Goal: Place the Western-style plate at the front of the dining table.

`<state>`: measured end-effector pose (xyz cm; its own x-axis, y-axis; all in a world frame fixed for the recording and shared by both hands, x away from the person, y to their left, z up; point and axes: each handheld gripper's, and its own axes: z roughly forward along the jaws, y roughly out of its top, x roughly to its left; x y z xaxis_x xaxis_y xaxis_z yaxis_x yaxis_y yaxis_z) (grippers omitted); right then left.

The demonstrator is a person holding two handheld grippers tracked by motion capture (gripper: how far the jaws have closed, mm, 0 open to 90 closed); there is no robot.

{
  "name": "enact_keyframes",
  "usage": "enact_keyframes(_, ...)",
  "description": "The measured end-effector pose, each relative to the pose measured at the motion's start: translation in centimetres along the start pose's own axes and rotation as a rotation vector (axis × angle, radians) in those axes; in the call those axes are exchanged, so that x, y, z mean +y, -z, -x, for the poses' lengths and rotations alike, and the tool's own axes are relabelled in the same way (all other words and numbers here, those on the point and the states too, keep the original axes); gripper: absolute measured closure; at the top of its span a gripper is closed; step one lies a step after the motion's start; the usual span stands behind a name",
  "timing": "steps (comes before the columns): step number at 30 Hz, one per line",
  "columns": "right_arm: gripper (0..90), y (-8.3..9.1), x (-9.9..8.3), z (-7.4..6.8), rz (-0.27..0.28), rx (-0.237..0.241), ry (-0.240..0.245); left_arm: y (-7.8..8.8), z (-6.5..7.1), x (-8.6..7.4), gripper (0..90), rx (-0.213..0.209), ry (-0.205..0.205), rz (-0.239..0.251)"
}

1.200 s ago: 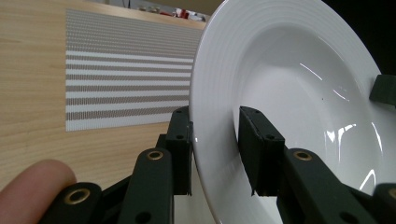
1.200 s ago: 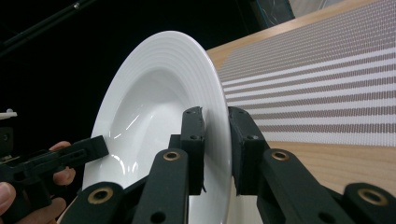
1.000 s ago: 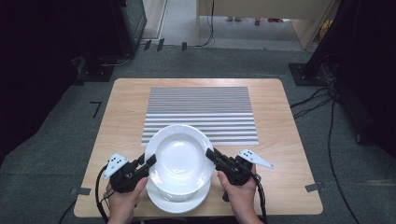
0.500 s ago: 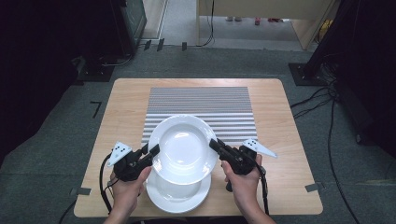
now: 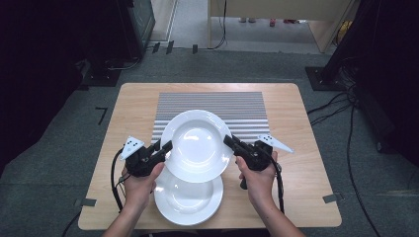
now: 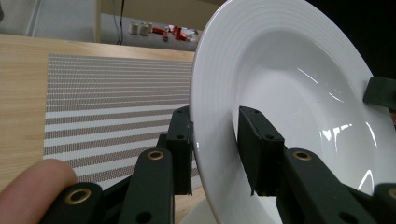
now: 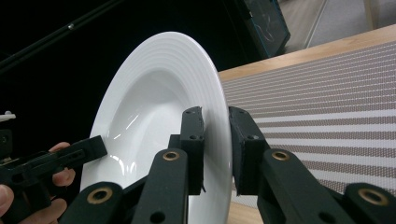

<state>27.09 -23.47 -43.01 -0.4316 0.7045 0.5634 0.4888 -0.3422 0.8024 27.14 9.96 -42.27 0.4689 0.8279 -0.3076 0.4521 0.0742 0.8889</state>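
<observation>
Two pairs of black two-jaw tongs, each held in a hand, both clamped on one white, round, deep-rimmed ceramic plate point(image 5: 197, 144). Left tongs point(image 5: 167, 146) closed on the plate's left rim, one jaw above and one below, seen close in the left gripper view as left tongs point(image 6: 214, 140) pinching the ribbed rim of the plate point(image 6: 289, 93). Right tongs point(image 5: 229, 141) closed likewise on the opposite rim; in the right gripper view, right tongs point(image 7: 215, 140) gripping the thin edge of the plate point(image 7: 154, 107), with the other tongs' jaw resting on the far rim. Held plate raised off the light wooden surface point(image 5: 306, 128), roughly level in the high view, its far half over the near edge of a grey-and-white striped woven placemat point(image 5: 210, 101), its near edge overlapping a second white round ceramic plate point(image 5: 185, 200). That second plate lying flat on the surface close to its near edge, between the two forearms. Left hand point(image 5: 141, 177) and right hand point(image 5: 257, 175) wrapped around the tongs' bodies, cables trailing back from each. Dark grey carpeted floor point(image 5: 64, 148) around the surface.
</observation>
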Motion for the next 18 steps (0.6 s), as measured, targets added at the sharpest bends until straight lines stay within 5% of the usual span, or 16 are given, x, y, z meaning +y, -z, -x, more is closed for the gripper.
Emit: enact_keyframes(18, 77.7, -1.8, 2.3, 1.1, -0.008, -0.023, 0.022, -2.7, -0.9, 1.8, 67.7, -0.005, 0.016, -0.011)
